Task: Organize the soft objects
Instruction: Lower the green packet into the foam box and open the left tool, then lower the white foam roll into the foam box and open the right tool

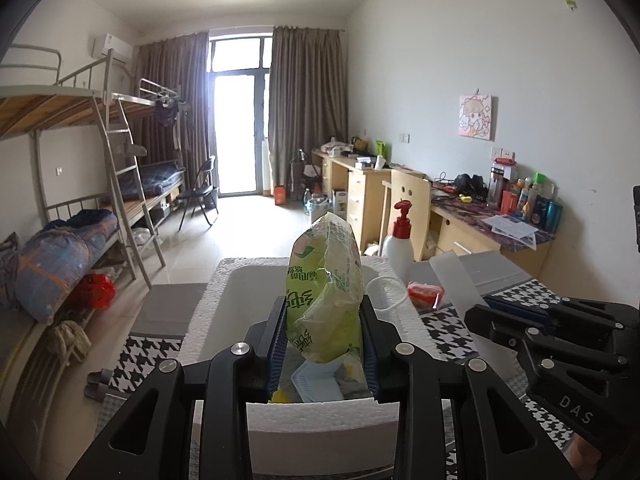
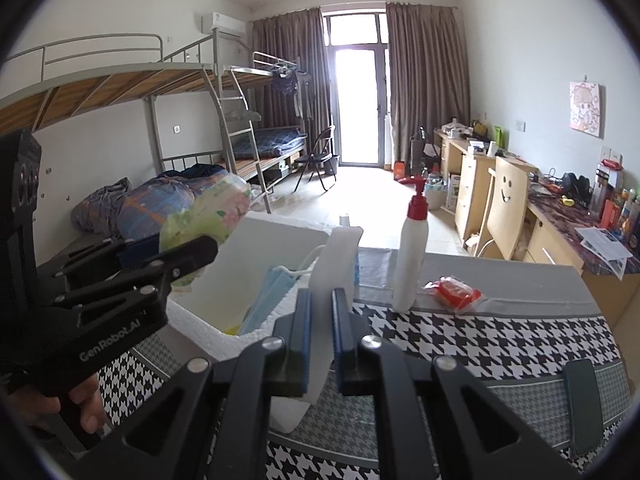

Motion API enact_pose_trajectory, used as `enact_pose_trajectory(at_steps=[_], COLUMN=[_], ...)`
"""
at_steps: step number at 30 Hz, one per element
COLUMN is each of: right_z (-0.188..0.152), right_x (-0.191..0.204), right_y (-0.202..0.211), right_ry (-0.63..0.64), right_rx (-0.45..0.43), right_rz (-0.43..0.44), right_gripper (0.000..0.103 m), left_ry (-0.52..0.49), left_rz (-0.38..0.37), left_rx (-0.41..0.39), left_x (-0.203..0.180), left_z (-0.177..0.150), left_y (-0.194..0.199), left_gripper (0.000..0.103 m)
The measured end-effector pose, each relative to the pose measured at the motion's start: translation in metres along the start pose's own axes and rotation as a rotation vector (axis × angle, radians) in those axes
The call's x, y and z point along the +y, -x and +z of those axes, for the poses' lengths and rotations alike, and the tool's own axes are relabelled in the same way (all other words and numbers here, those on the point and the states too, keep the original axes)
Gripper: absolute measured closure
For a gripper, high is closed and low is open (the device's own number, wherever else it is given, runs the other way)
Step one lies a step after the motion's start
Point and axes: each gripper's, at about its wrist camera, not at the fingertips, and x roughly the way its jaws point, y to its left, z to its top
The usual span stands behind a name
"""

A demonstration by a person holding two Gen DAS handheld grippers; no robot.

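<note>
A green soft tissue pack (image 1: 326, 280) stands upright between the fingers of my left gripper (image 1: 324, 310), which is shut on it over a white foam box (image 1: 240, 300). From the right wrist view the same pack (image 2: 212, 208) hangs at the box's (image 2: 288, 224) left rim. Blue face masks (image 2: 266, 294) and a small mask packet (image 1: 316, 380) lie inside the box. My right gripper (image 2: 322, 298) is shut on a white flat strip (image 2: 338, 256), held upright beside the box's right wall. The strip (image 1: 460, 284) rises from that gripper (image 1: 492, 312) in the left wrist view.
A white pump bottle with a red cap (image 2: 412, 256) and a red packet (image 2: 456, 292) sit on the houndstooth cloth (image 2: 500, 340). A dark phone (image 2: 584, 404) lies at the right. A hand (image 2: 80, 400) holds the left gripper. Bunk beds stand left, desks right.
</note>
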Motion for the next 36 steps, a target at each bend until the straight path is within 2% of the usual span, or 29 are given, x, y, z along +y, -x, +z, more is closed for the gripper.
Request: enact_pose_trajectory(at_steps=[20,23,26,31,33,36], right_z=[-0.001,-0.001,-0.002,-0.001,-0.001,0.000], right_x=[-0.003,-0.003,-0.004,-0.005,-0.004,-0.004], right_y=[-0.004,-0.004,-0.004,-0.005,-0.006,-0.007], right_ry=[-0.008,-0.009,-0.007,-0.010,-0.008,-0.005], right_rx=[0.009,0.011,0.012,0.015,0.015,0.017], right_rz=[-0.017,-0.020,-0.024,-0.029,-0.030,-0.031], right_gripper=[0.091,0.091,0.091,0.091,0.091,0.091], left_ry=[0.007,0.014,0.016,0.041,0.044,0.039], left_rz=[0.001,-0.002,0.002,-0.002,0.006,0.026], left_rx=[0.070,0.074,0.075,0.054,0.038,0.013], left_x=[0.014,0.017,0.017,0.023,0.025,0.027], left_z=[-0.002,-0.003,-0.001,0.000,0.000,0.000], left_y=[-0.027,-0.028,-0.029,-0.022,-0.019,-0.012], left_gripper=[0.066,0.057,0.053,0.022,0.004,0.002])
